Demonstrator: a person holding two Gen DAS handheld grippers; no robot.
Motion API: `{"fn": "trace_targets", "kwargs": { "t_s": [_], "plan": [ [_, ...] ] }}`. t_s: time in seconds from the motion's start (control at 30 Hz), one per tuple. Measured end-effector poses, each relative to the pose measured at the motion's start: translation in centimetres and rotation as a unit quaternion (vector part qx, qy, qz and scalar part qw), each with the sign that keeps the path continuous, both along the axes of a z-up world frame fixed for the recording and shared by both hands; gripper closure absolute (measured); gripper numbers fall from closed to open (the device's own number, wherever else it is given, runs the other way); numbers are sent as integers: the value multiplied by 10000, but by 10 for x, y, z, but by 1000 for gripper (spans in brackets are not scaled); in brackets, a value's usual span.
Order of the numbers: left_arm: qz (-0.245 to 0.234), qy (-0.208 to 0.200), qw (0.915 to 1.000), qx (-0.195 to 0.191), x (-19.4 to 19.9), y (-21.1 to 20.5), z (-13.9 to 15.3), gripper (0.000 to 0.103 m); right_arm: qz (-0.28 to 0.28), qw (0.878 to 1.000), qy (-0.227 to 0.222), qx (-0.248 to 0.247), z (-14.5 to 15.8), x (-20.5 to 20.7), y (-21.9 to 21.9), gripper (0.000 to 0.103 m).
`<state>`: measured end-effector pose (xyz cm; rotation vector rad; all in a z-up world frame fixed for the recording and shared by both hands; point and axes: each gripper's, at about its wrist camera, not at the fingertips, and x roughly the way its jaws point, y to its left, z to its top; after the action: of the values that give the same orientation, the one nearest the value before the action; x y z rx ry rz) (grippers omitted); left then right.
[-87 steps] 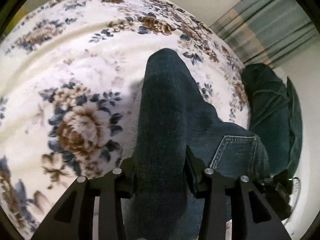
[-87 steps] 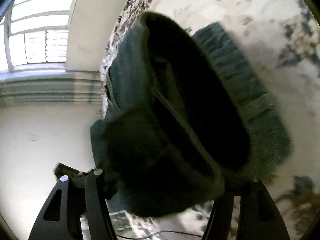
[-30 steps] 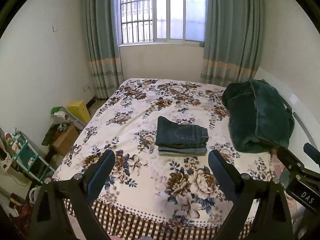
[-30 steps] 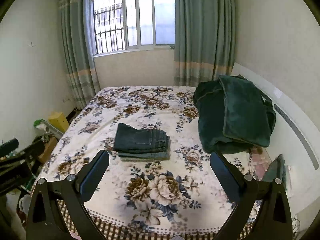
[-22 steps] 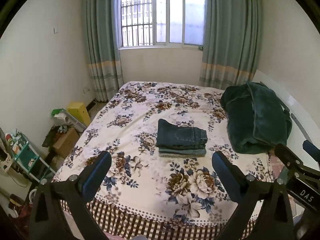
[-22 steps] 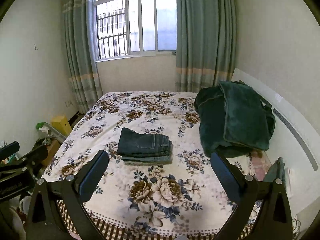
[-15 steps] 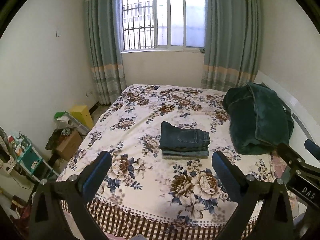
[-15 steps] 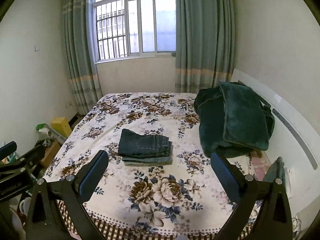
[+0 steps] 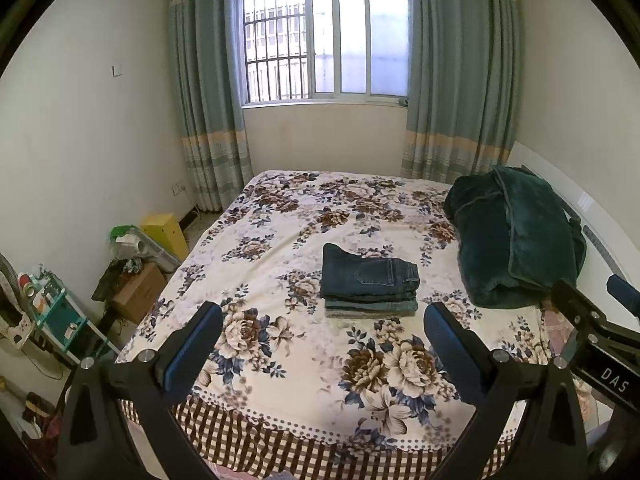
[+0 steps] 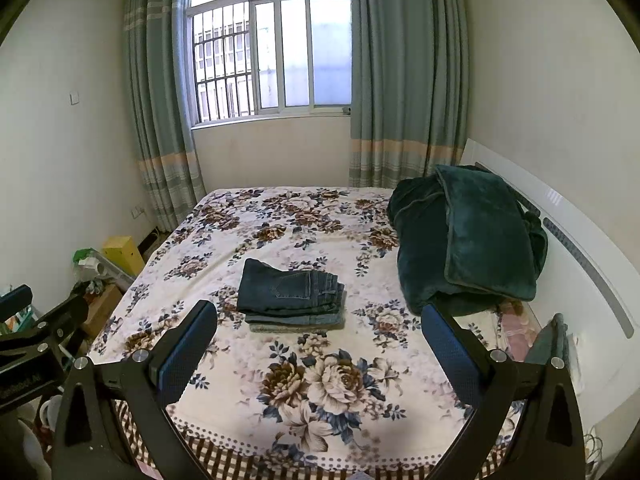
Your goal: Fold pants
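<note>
A stack of folded dark blue jeans point(image 9: 370, 282) lies in the middle of the floral bedspread point(image 9: 280, 344); it also shows in the right wrist view point(image 10: 292, 294). My left gripper point(image 9: 322, 330) is open and empty, held well back from the bed's near edge. My right gripper point(image 10: 320, 330) is open and empty too, at about the same distance. Each gripper shows at the edge of the other's view: the right one point(image 9: 592, 328) and the left one point(image 10: 36, 332).
A dark green blanket point(image 9: 516, 240) is heaped at the bed's right side against the white headboard point(image 10: 580, 248). Boxes point(image 9: 138, 290), a yellow case point(image 9: 166, 232) and a small shelf point(image 9: 56, 320) crowd the floor at left. A curtained window point(image 9: 328, 44) is behind.
Earlier both grippers were shut on the jeans close to the bed. They have let go and pulled back; over the last second the views rose slightly. The folded stack has not moved.
</note>
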<state>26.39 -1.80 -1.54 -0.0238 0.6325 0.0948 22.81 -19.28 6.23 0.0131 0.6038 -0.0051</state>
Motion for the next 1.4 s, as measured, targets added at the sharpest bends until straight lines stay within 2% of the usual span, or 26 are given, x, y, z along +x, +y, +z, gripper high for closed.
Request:
{"fn": "trace_targets", "kwargs": {
  "t_s": [1.4],
  "plan": [
    [-6,-101,9999,-1,-12,-1,17,0,59,10000,-69,17,5,-4,-1,0]
  ]
}}
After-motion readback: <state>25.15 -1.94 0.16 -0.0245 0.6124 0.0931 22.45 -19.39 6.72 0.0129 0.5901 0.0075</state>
